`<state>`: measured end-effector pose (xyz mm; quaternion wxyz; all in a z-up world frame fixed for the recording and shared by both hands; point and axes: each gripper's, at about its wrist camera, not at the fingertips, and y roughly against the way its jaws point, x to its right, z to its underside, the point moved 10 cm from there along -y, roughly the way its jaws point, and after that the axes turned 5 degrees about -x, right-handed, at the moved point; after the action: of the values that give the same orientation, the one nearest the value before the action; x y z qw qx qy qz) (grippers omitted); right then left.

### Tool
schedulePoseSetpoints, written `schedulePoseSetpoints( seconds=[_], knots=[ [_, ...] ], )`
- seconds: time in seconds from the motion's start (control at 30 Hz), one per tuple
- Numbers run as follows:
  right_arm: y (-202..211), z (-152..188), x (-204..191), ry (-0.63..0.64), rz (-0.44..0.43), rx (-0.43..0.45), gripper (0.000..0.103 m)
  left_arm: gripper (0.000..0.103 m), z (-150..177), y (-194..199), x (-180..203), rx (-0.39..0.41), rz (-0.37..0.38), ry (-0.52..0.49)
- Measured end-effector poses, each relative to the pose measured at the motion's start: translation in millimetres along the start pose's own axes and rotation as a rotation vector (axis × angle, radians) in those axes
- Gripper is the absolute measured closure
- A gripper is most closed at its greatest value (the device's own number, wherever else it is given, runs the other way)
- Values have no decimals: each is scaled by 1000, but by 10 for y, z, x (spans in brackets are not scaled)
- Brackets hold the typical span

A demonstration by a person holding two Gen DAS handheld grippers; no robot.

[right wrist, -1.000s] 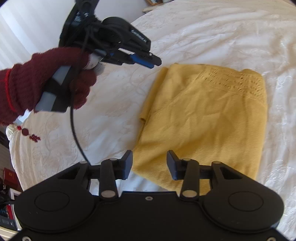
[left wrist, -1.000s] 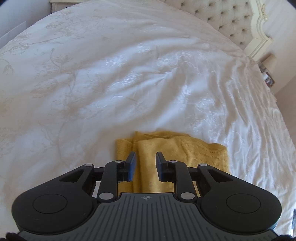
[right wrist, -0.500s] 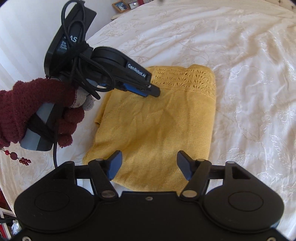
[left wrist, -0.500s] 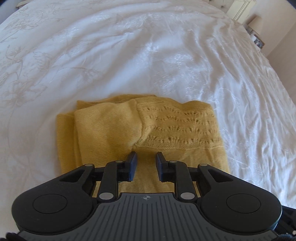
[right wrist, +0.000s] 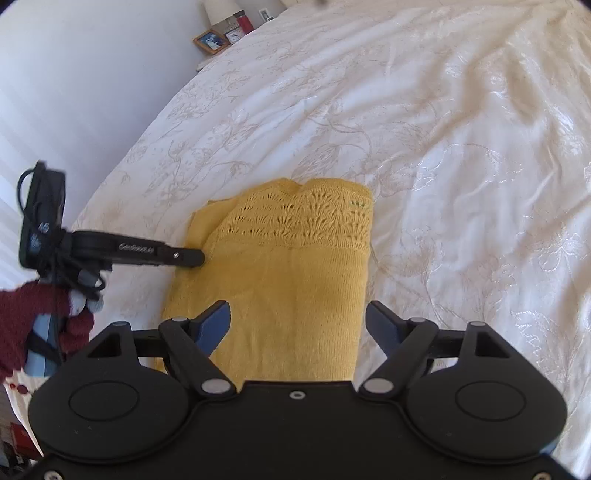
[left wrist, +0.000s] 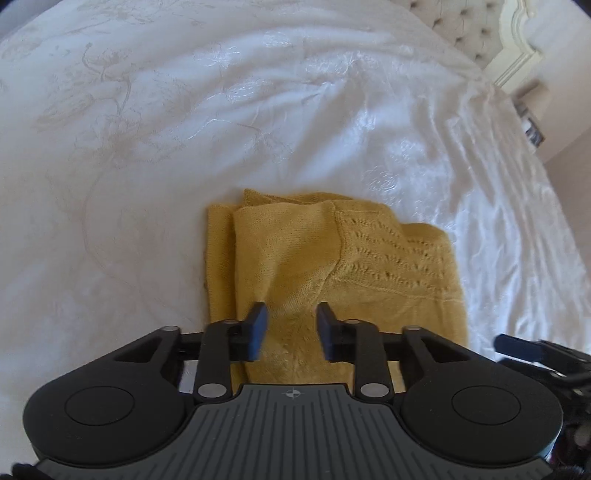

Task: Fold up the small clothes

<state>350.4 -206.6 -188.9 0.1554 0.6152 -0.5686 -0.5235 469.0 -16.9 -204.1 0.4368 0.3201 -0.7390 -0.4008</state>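
**Yellow knit mostly folded, both grippers empty above it**

Yellow knit garment (right wrist: 280, 280) lies flat on the white embroidered bedspread (right wrist: 424, 122), already a compact rectangle with a lace-pattern band (right wrist: 306, 218) across the far end. In the left wrist view the garment (left wrist: 332, 266) shows stacked layers, one plain panel lapped over the lace part, and an extra edge peeking out on the left side, so at least one or two folds look done.

Left gripper (left wrist: 291, 326): jaws a moderate gap apart, nothing between them, hovering over the near part of the knit; contact with the fabric cannot be told. In the right wrist view the same left gripper (right wrist: 195, 257) comes in from the side with its tip at the garment's left edge, held by a hand in a dark red knitted glove (right wrist: 33, 325).

Right gripper (right wrist: 297, 328): jaws spread wide, roughly straddling the garment's near end, gripping nothing.

Progress call (judgement only): late stage. Left to do, probably: tidy the uneven left edge, maybe one more fold in half, or just press flat. Whether another fold is intended can't be told here.

Background: tufted headboard (left wrist: 461, 29) and a nightstand with a framed photo (right wrist: 211, 41), well apart from the work.
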Motion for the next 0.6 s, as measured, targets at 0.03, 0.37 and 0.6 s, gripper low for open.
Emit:
schedulePoseSetpoints(
  seconds=[0.03, 0.37, 0.6],
  knots=[
    [-17, -39, 56, -25, -14, -2, 20, 52, 59, 44, -9, 4, 50, 39],
    [-252, -176, 354, -105, -75, -66, 20, 35, 889, 64, -240, -103, 78, 206],
    [-506, -157, 370, -152, -138, -124, 18, 32, 929, -196, 1, -153, 145, 178]
  ],
)
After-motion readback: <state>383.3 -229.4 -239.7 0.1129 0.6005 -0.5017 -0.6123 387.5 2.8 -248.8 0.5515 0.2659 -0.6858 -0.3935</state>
